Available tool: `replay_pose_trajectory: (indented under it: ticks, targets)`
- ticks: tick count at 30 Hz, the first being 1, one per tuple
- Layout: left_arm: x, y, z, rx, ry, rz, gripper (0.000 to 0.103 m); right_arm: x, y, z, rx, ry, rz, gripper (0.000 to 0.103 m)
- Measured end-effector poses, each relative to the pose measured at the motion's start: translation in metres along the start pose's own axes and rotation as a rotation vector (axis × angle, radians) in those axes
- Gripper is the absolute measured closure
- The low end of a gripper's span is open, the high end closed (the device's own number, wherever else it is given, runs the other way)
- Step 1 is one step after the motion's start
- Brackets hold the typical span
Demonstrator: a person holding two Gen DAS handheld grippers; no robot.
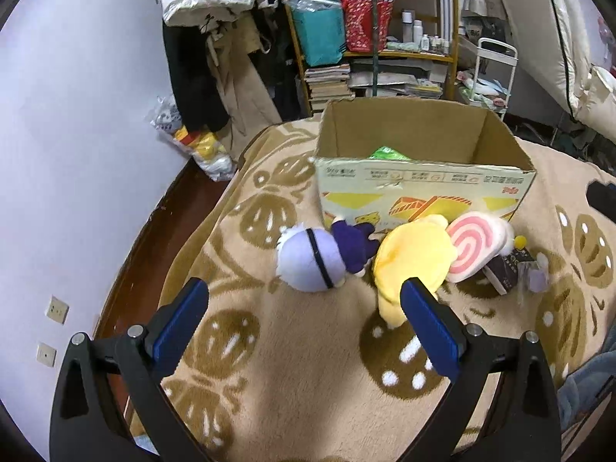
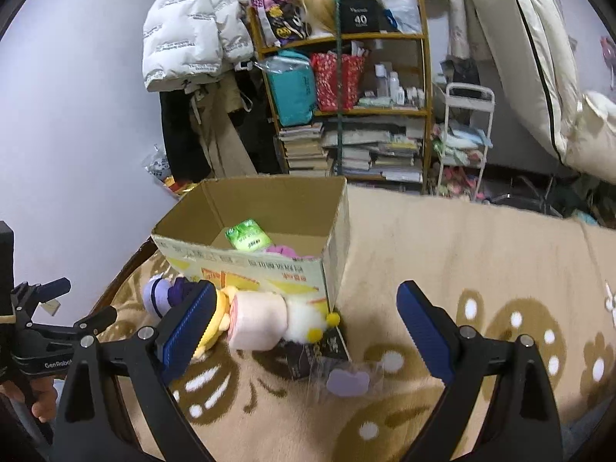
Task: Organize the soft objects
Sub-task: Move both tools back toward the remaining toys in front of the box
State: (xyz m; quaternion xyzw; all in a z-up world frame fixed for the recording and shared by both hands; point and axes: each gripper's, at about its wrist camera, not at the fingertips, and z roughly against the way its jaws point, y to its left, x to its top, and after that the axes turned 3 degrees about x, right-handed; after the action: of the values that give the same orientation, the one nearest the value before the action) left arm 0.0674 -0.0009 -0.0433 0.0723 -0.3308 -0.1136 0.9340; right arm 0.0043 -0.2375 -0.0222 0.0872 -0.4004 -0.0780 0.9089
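An open cardboard box stands on the beige patterned blanket; a green packet and something pink lie inside. In front of the box lie a lilac-and-purple plush doll, a yellow plush and a pink swirl-roll plush. My left gripper is open, just short of the lilac doll and the yellow plush. My right gripper is open too, hovering near the roll plush with nothing between its fingers. The left gripper shows at the right wrist view's left edge.
A dark small box and a clear packet with a lilac piece lie by the plushes. Behind the bed stand a crowded wooden shelf, hanging coats and a white cart. A purple wall borders the left.
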Motion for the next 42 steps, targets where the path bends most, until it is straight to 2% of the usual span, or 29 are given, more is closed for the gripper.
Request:
replay_pose_trajectory:
  ticks: [11,22,29,38,42]
  targets:
    - [0.004,0.008,-0.014,-0.014,0.021,0.045,0.004,-0.008,-0.001,-0.017,-0.032,0.057,0.0,0.004]
    - [0.007,-0.001,-0.031,-0.034,0.047,0.033,0.004,-0.006,-0.003,-0.034,-0.021,0.076,-0.005,0.004]
    - [0.011,-0.013,-0.04,-0.12,0.048,0.05,0.004,-0.004,0.002,-0.047,-0.002,0.089,0.014,0.004]
    - [0.014,-0.048,-0.049,-0.174,0.026,-0.033,0.004,0.0,0.006,-0.062,0.03,0.097,0.018,0.004]
    - [0.014,-0.059,-0.058,-0.194,0.045,-0.054,0.004,0.002,0.006,-0.07,0.048,0.103,0.007,0.004]
